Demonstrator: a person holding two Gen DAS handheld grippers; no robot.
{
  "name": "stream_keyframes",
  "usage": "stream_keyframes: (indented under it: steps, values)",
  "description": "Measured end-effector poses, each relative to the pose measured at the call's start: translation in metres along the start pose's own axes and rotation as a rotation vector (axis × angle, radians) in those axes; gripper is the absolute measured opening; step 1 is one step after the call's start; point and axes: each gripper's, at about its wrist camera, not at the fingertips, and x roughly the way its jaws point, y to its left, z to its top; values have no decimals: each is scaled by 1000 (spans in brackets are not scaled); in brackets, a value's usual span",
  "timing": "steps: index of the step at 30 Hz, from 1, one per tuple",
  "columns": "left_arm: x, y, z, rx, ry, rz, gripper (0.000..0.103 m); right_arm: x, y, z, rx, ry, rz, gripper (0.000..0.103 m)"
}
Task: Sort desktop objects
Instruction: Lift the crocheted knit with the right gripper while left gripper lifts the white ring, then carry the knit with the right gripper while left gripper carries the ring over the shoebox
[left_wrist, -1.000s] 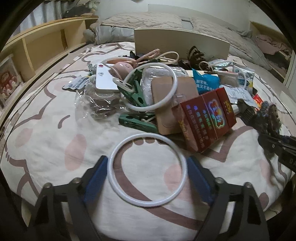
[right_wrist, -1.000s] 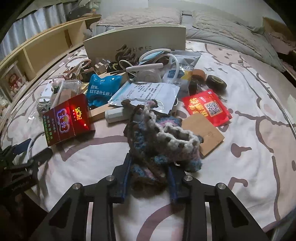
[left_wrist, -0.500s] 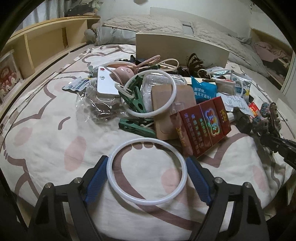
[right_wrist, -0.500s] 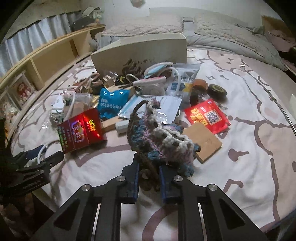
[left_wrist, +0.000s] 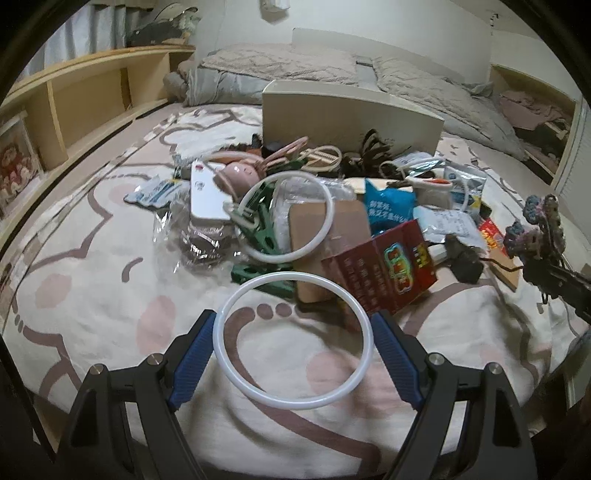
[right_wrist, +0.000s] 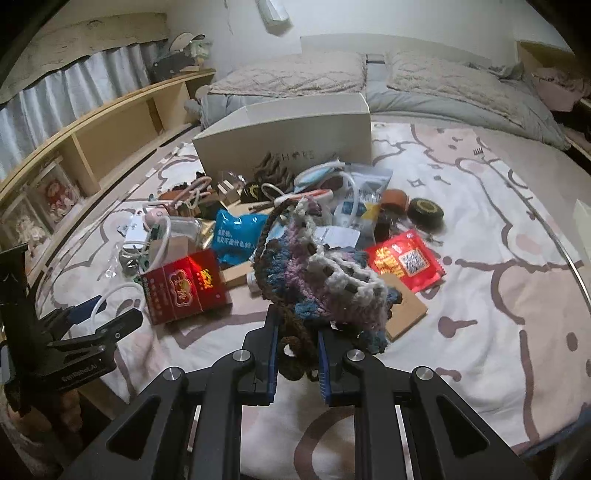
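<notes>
My left gripper (left_wrist: 293, 354) is shut on a white plastic ring (left_wrist: 236, 362) and holds it above the patterned bedspread, in front of the pile of objects; it also shows in the right wrist view (right_wrist: 107, 314). My right gripper (right_wrist: 295, 354) is shut on a blue, purple and white crocheted piece (right_wrist: 325, 280) and holds it lifted above the pile. The crocheted piece also shows at the right edge of the left wrist view (left_wrist: 539, 229). A red carton (left_wrist: 388, 269) and a second white ring (left_wrist: 288, 218) lie in the pile.
A white open box (right_wrist: 291, 136) stands behind the pile. The pile holds green clips (left_wrist: 258, 273), a blue packet (right_wrist: 240, 236), a red sachet (right_wrist: 406, 262), a brown card (right_wrist: 404, 306) and tape rolls (right_wrist: 424, 214). Wooden shelves (left_wrist: 74, 99) run along the left.
Both grippers have risen. The right one lifted the crocheted piece off the bedspread. The left one lifted the white ring and tilted up toward the box.
</notes>
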Motion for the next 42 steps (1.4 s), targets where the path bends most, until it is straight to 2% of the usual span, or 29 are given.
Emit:
stream_keyframes:
  steps: [14, 25, 34, 42]
  values:
    - [-48, -4, 29, -12, -94, -32, 84, -45, 35, 20, -99, -90, 41, 18]
    - [-97, -11, 72, -22, -172, -71, 84, -98, 58, 59, -185, -186, 70, 18]
    - [-116, -25, 115, -9, -191, -104, 84, -121, 59, 107, -198, -188, 122, 18]
    - [-126, -29, 174, 12, -233, -101, 84, -128, 57, 168, -187, -196, 146, 18]
